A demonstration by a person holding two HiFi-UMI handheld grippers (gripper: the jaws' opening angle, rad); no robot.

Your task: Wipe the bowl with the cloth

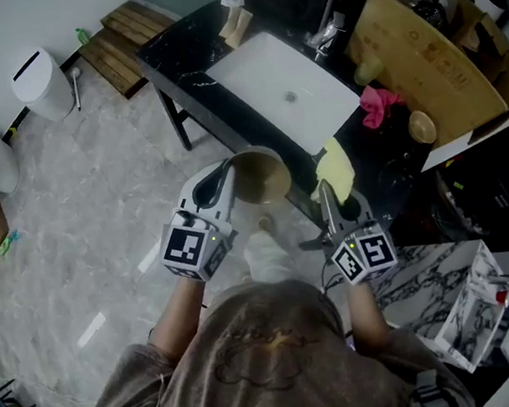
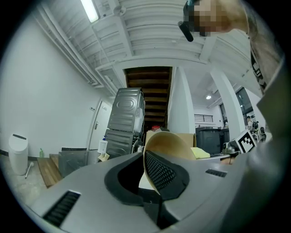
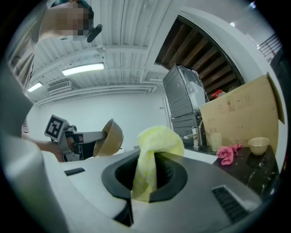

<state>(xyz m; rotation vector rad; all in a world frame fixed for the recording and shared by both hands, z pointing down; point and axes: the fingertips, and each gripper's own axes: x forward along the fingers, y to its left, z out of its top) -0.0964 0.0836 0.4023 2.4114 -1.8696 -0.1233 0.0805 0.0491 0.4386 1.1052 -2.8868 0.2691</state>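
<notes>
Right gripper [image 3: 146, 178] fingers [image 3: 172, 178] pinch yellow cloth [image 3: 157, 143]; bowl [image 3: 110, 137] up-left of fingers, pink rag [image 3: 228, 154] right of them on surface [image 3: 260, 164].

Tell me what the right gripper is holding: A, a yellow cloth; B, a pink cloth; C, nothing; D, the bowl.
A: the right gripper has its jaws shut on the yellow cloth; the pink cloth lies on the black counter, and the bowl is clamped by the rim in the left gripper.
</notes>
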